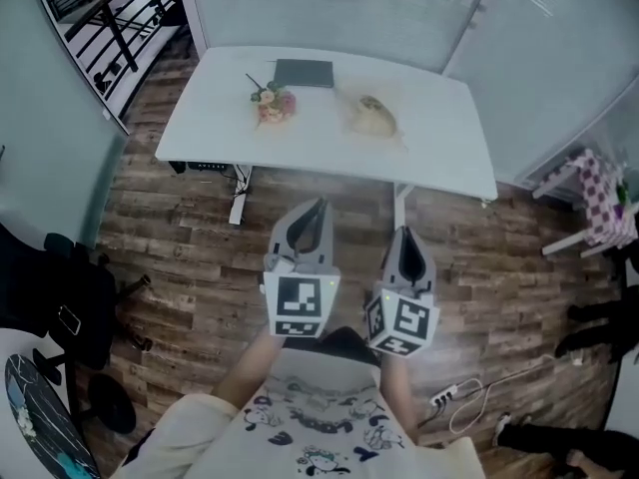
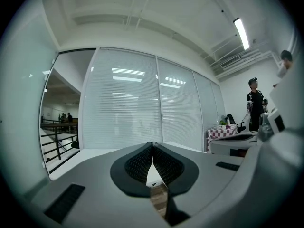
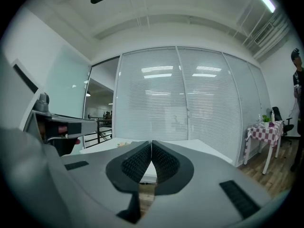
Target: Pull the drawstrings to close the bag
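A small beige drawstring bag point(image 1: 374, 116) lies on the white table point(image 1: 439, 158), right of its middle, well ahead of both grippers. My left gripper point(image 1: 319, 205) and right gripper point(image 1: 403, 233) are held side by side over the wooden floor, short of the table's near edge, pointing toward it. Both are shut with nothing between the jaws. In the left gripper view the left gripper point(image 2: 152, 144) has its pads pressed together, with the table top beyond. The right gripper point(image 3: 151, 142) looks the same in the right gripper view. The bag is not discernible in either gripper view.
A bunch of flowers point(image 1: 272, 103) and a dark flat pad point(image 1: 304, 72) lie on the table left of the bag. A black office chair point(image 1: 45, 302) stands at left and a checked-cloth table point(image 1: 599, 193) at right. A power strip with cable point(image 1: 451, 397) lies on the floor. Glass partitions close the back.
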Action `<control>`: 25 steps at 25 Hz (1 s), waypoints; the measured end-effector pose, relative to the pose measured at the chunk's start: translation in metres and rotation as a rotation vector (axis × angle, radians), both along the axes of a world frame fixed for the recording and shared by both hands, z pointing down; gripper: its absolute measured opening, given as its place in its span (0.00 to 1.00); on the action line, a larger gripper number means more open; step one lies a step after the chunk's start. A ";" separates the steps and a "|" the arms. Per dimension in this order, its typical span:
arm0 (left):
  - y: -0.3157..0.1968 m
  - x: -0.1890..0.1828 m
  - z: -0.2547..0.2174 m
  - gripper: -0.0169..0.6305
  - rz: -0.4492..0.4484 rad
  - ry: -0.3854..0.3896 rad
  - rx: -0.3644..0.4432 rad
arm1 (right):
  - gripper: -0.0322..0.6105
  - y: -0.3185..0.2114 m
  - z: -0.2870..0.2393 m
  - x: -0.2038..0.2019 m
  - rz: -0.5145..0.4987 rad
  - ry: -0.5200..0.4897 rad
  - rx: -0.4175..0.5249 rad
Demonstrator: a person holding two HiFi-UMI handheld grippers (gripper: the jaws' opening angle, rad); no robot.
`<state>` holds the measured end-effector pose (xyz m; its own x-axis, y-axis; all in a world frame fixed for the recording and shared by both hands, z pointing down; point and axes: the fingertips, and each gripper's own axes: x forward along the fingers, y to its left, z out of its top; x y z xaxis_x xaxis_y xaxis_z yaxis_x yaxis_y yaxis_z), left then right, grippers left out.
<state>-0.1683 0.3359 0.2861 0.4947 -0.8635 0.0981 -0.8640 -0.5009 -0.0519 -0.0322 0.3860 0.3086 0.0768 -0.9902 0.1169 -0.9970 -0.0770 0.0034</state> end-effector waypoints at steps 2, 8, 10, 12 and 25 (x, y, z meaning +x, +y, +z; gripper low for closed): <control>-0.011 0.001 0.007 0.09 0.002 0.000 -0.028 | 0.07 -0.009 0.005 -0.001 0.003 0.006 -0.014; -0.038 0.008 0.024 0.09 -0.009 -0.006 -0.072 | 0.07 -0.037 0.020 0.008 0.008 -0.019 -0.062; -0.048 0.011 0.029 0.09 -0.018 -0.005 -0.087 | 0.07 -0.048 0.023 0.012 -0.002 -0.014 -0.069; -0.058 0.016 0.033 0.09 -0.024 -0.005 -0.093 | 0.07 -0.060 0.026 0.017 -0.014 -0.014 -0.073; -0.189 0.066 0.037 0.09 -0.120 0.038 -0.103 | 0.07 -0.203 0.023 0.076 -0.097 -0.006 -0.064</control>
<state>-0.1027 0.1472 0.3229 0.3938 -0.9029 0.1724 -0.9182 -0.3951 0.0280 0.0442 0.1830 0.3318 -0.0200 -0.9834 0.1803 -0.9998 0.0202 -0.0008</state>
